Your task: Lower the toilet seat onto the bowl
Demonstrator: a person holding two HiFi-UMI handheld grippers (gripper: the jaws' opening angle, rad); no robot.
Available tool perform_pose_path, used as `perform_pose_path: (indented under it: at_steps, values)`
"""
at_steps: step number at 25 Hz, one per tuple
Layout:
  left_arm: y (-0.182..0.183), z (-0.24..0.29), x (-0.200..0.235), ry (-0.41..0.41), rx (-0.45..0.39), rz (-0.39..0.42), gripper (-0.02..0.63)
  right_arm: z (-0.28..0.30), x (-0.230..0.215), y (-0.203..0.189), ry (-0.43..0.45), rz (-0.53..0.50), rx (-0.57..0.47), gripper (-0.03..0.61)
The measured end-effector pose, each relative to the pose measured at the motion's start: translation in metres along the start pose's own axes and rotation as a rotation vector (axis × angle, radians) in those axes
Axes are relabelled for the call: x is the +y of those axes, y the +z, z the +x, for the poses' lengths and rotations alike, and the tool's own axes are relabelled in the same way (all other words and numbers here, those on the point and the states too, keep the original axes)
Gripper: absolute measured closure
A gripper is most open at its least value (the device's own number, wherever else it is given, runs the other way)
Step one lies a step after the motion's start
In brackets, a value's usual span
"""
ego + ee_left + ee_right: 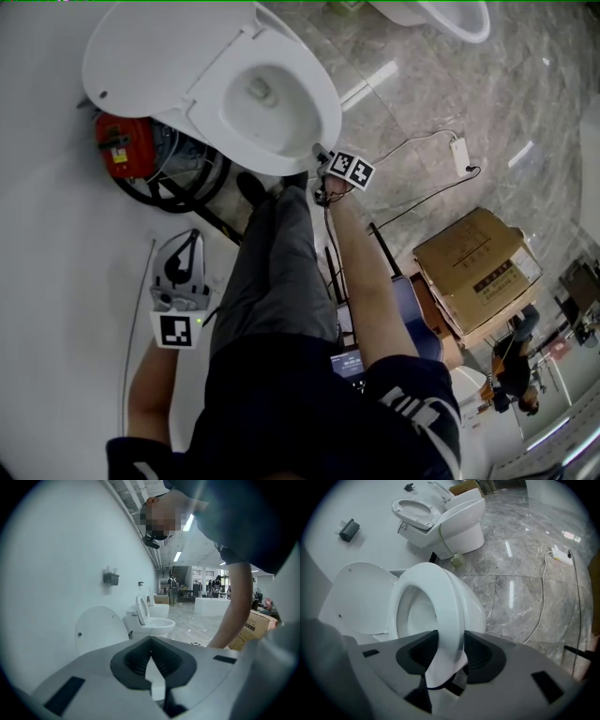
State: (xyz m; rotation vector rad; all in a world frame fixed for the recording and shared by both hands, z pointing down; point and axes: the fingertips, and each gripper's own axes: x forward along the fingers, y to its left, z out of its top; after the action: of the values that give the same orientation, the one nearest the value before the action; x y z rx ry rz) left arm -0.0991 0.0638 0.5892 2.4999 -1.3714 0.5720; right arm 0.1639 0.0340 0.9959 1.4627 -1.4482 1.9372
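The white toilet seat lies low over the bowl, and the round lid stands back against the wall. My right gripper is at the seat's front rim. In the right gripper view the seat runs between the jaws of the right gripper; the jaws stand apart around the rim without clamping it. The lid is to the left there. My left gripper hangs low by the wall, away from the toilet. In its own view the left gripper has its tips together and nothing between them.
A red device with black hoses sits left of the bowl. A white power strip with a cable and a cardboard box lie on the marble floor to the right. A second toilet stands further along the wall. My leg is close to the bowl's front.
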Motion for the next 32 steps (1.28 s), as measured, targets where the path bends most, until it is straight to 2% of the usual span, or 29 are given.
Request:
perform_pose_path:
  at_steps: [11,19,23,29,32]
  values:
    - [-0.003,-0.001,0.002,0.001,0.005,-0.001,0.589,0.002,-0.001,0.002,-0.064,-0.089,0.002,0.376]
    - [-0.009,-0.005,0.006,0.008,0.018,-0.002,0.589,-0.001,-0.003,0.003,-0.073,-0.09,0.014,0.393]
    - [-0.012,-0.007,0.006,0.005,0.026,-0.01,0.589,-0.004,-0.007,0.003,-0.09,-0.137,0.019,0.366]
    - [-0.013,-0.009,0.006,0.005,0.023,-0.01,0.589,-0.007,-0.01,0.004,-0.087,-0.146,0.011,0.374]
    - [-0.014,-0.01,0.006,0.001,0.021,-0.002,0.589,-0.012,-0.013,0.007,-0.095,-0.164,-0.009,0.419]
